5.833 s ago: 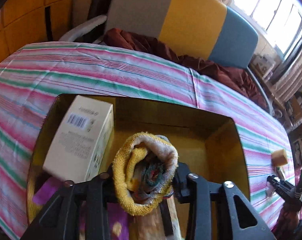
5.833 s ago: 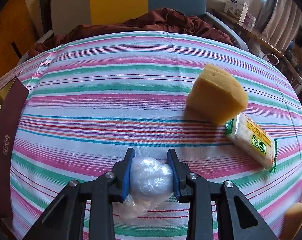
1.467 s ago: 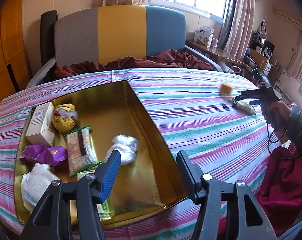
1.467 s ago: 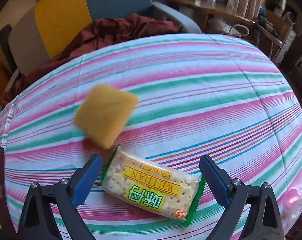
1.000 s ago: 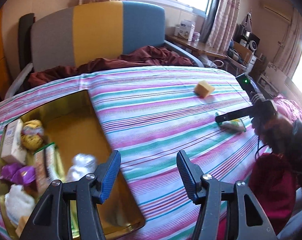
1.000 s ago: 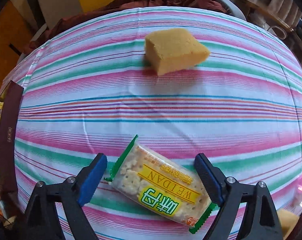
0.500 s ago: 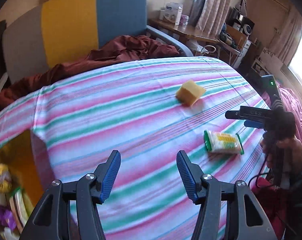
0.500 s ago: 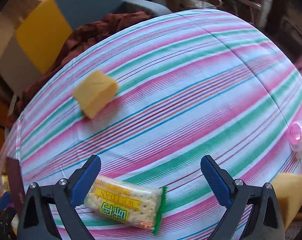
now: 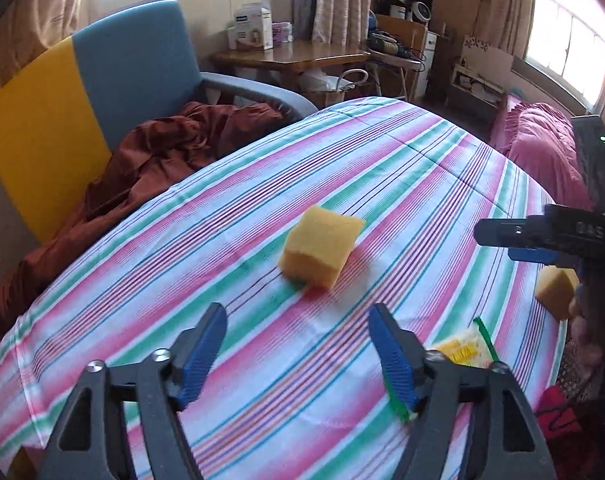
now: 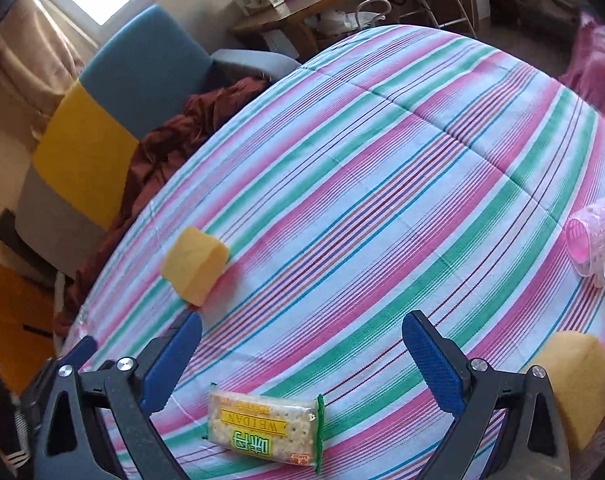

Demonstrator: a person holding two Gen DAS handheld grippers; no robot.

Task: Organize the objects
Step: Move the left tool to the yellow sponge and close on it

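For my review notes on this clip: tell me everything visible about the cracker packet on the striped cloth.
The cracker packet is a flat, clear plastic wrapper with green crimped ends and a yellow label band, pale square crackers showing through. It looks sealed and lies flat on the striped tablecloth, close below the open right gripper but touched by neither pad. In the left wrist view it is partly hidden behind a finger.

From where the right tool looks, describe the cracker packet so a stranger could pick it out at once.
Start at the striped tablecloth on the table. At its near edge, between and just below the open right tool, lies the cracker packet. Unlike the plain yellow sponge blocks nearby, it is flat, clear-wrapped, green-ended, with a yellow printed label.
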